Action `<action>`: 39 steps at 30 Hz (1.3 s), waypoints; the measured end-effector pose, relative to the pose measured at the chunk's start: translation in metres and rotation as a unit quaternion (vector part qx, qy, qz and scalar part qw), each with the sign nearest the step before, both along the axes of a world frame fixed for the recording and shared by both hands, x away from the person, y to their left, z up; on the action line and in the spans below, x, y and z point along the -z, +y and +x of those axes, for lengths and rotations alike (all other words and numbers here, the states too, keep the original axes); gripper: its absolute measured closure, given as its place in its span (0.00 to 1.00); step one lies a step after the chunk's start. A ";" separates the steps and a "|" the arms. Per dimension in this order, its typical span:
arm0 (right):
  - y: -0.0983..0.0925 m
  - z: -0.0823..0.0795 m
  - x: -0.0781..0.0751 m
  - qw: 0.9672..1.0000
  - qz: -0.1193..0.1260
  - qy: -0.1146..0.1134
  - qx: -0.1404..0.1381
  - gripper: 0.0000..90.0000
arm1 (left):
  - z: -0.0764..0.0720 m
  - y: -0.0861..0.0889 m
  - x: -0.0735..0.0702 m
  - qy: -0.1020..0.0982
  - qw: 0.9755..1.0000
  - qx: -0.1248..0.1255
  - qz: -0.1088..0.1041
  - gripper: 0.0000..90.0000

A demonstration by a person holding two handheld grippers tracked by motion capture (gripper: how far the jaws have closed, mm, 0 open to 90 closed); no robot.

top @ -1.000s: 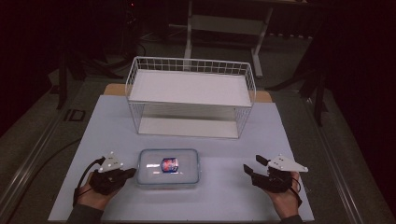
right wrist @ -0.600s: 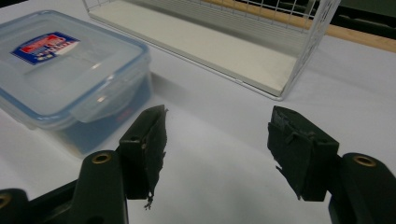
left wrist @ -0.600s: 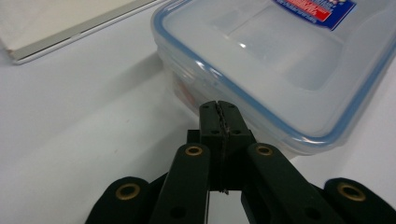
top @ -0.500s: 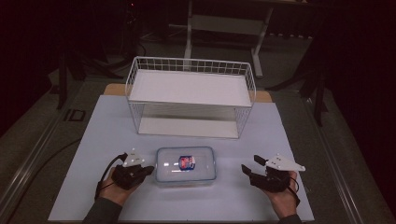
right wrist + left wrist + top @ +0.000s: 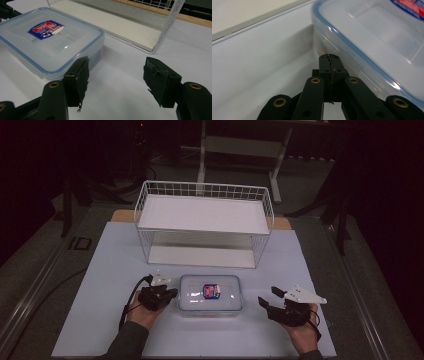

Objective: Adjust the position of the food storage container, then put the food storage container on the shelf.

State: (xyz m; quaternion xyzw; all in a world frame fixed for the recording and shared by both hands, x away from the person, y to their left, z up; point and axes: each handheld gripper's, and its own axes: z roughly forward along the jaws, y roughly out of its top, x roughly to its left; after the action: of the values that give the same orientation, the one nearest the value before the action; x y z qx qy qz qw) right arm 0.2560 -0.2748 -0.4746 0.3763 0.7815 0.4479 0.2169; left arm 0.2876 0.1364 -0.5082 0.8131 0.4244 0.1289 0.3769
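A clear plastic box (image 5: 211, 294) with a blue-sealed lid and a red and blue label lies flat near the front edge of the surface (image 5: 100, 270), roughly midway between its left and right edges, just in front of a white wire rack (image 5: 205, 222) that stands toward the back edge.

The box looks rigid and light, with smooth glossy walls that would probably slip under a pinch. Its lid rim stands out a little from the walls, so the surest hold is likely at the two short ends, under or against that rim, one hand-held gripper on each. What it contains cannot be made out, so its real weight is a guess.

Its long axis runs left to right, parallel to the front edge of the surface, lid up. The label sits near the lid's middle.

The left hand-held gripper (image 5: 162, 295) has its jaws closed together with nothing between them, and its tip sits at the box's left end wall, touching it or very nearly. The right hand-held gripper (image 5: 267, 304) is near the box's right end but apart from it, its jaws spread wide and holding nothing.
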 end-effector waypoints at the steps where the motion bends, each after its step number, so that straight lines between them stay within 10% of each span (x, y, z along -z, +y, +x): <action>1: 0.000 0.000 0.000 1.000 0.001 0.000 0.000 0.41 | 0.000 0.002 -0.001 -0.002 1.000 -0.003 -0.002 0.99; 10: 0.001 0.000 -0.001 1.000 0.001 -0.002 0.000 0.41 | -0.009 0.022 -0.011 -0.029 0.998 -0.036 -0.033 0.84; 26: 0.033 0.005 -0.015 0.999 0.033 0.014 -0.040 0.42 | -0.023 0.016 -0.023 -0.039 0.995 -0.011 -0.087 0.46; 39: 0.068 0.034 0.003 0.992 0.034 0.096 -0.074 0.23 | -0.014 -0.003 -0.013 -0.001 0.994 0.017 -0.107 0.26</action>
State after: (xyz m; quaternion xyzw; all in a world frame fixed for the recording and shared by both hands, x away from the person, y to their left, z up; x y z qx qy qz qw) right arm 0.2896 -0.2069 -0.4781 0.3660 0.8088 0.4506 0.0940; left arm 0.2733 0.1329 -0.4949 0.7751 0.4213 0.0769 0.4645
